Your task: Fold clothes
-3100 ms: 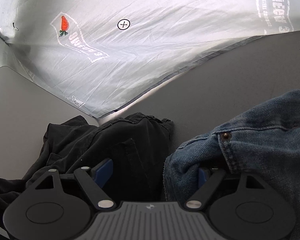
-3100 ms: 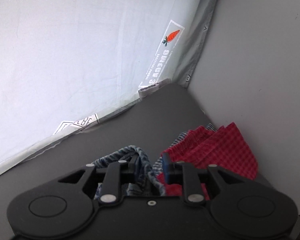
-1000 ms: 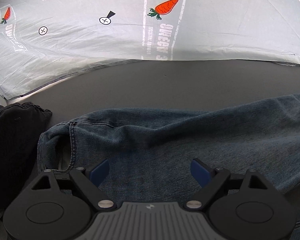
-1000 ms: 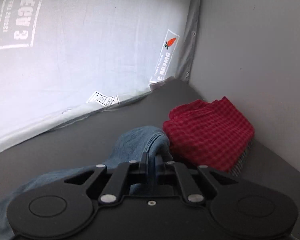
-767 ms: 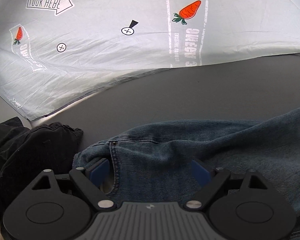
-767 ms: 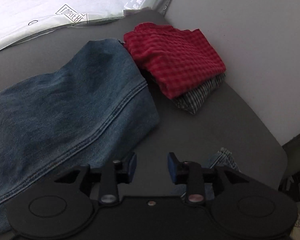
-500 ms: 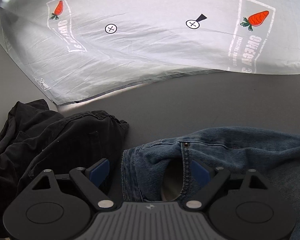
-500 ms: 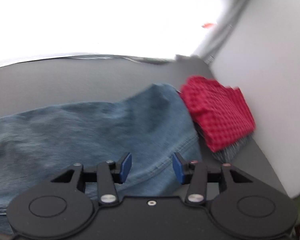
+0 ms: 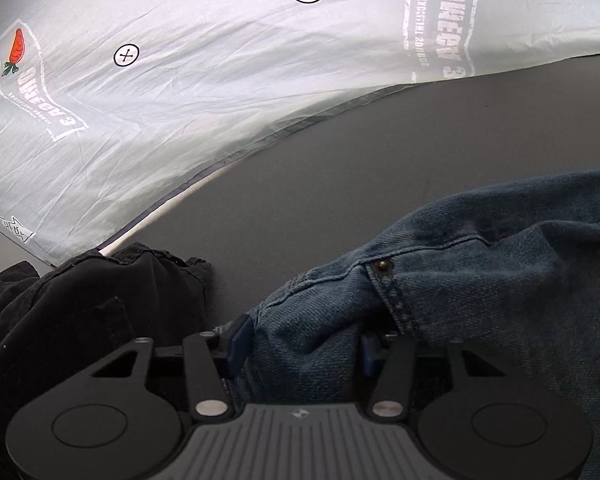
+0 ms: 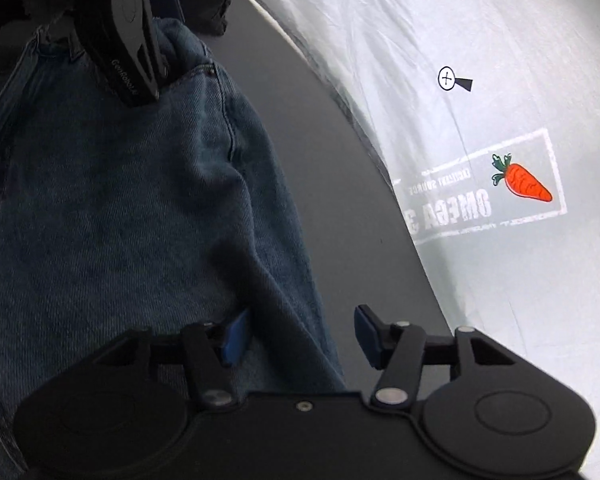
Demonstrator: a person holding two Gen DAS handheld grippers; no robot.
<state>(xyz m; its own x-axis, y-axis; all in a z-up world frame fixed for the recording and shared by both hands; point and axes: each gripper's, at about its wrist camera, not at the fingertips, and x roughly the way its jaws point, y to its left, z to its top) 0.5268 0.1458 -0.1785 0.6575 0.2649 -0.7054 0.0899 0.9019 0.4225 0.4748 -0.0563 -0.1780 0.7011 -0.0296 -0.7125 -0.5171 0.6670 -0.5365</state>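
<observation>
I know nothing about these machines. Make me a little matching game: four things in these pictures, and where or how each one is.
Things:
1. jeans
2. black garment
3. printed sheet
4. right gripper

States:
A. hangs behind the table
B. open, straddling the denim edge
C. crumpled left of the denim
D. bunched between the left gripper's fingers

Pairs: 1-D, 2-C, 3-A, 4-B

Blue denim jeans, rumpled, spread on the grey table, waistband bunched, rivet showing
</observation>
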